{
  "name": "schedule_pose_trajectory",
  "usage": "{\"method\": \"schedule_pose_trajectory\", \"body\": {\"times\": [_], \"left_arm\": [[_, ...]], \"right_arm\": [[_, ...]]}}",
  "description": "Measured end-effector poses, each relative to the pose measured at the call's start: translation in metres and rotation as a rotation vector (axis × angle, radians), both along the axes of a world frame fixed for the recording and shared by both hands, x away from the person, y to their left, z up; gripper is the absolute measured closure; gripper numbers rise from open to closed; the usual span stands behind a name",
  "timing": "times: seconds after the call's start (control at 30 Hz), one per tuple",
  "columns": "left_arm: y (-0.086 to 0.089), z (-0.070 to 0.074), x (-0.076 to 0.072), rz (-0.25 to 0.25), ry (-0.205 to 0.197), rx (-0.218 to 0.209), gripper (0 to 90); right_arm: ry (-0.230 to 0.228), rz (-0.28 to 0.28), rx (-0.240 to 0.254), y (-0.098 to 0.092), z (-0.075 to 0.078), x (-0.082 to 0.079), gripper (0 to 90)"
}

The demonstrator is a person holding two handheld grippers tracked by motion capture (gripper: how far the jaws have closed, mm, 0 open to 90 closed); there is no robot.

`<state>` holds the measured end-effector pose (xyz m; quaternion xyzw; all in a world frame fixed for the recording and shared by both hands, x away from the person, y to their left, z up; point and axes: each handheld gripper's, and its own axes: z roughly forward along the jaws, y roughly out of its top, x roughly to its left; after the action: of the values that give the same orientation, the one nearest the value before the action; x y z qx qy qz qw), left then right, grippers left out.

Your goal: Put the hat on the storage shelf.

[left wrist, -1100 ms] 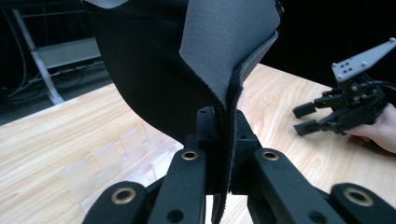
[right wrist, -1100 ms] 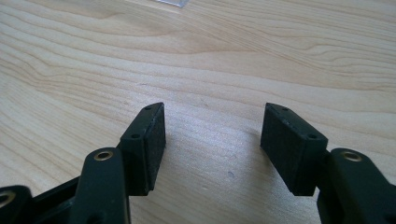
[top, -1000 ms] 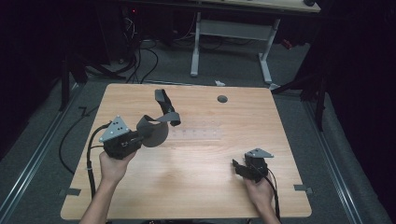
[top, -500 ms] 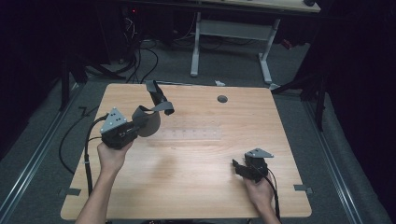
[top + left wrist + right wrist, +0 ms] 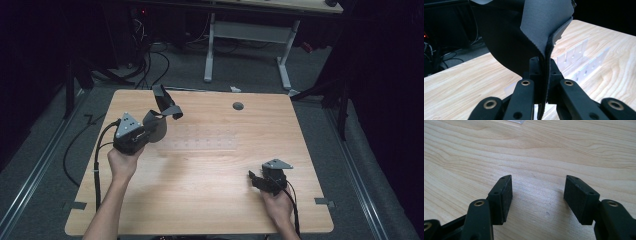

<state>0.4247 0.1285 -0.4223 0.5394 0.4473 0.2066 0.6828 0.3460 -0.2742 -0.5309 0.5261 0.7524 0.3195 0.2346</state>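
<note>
Your left gripper (image 5: 150, 131) is clamped on the edge of a dark grey fabric piece (image 5: 159, 122), holding it off the desk (image 5: 200, 200) just left of the clear plastic rack (image 5: 202, 143); the fabric's strap (image 5: 167, 102) curls up beyond the rack's far-left corner; your right gripper (image 5: 256, 179) rests low on the desk, near-right of the rack, jaws spread wide and holding nothing.

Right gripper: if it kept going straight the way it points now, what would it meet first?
Probably nothing but bare table. The right gripper, open and empty, points low across the wood; a clear plastic piece lies far ahead, though depth is unclear.
</note>
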Motion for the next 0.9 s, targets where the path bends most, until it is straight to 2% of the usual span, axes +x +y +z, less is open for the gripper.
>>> {"method": "schedule_pose_trajectory", "body": {"times": [0.17, 0.5, 0.77, 0.9], "left_arm": [[-0.001, -0.007, 0.005, 0.027, 0.005, 0.005, 86.7], [-0.007, -0.014, 0.010, 0.042, 0.005, 0.002, 86.6], [-0.010, -0.019, 0.011, 0.061, 0.004, -0.012, 86.6], [-0.011, -0.019, 0.012, 0.067, 0.013, -0.033, 86.6]], "right_arm": [[0.000, 0.000, 0.000, 0.000, 0.000, 0.000, 40.1], [0.000, 0.001, 0.000, 0.000, 0.000, 0.000, 40.1], [0.000, 0.000, 0.000, 0.000, 0.000, 0.000, 40.1], [0.000, 0.000, 0.000, 0.000, 0.000, 0.000, 40.1]]}}
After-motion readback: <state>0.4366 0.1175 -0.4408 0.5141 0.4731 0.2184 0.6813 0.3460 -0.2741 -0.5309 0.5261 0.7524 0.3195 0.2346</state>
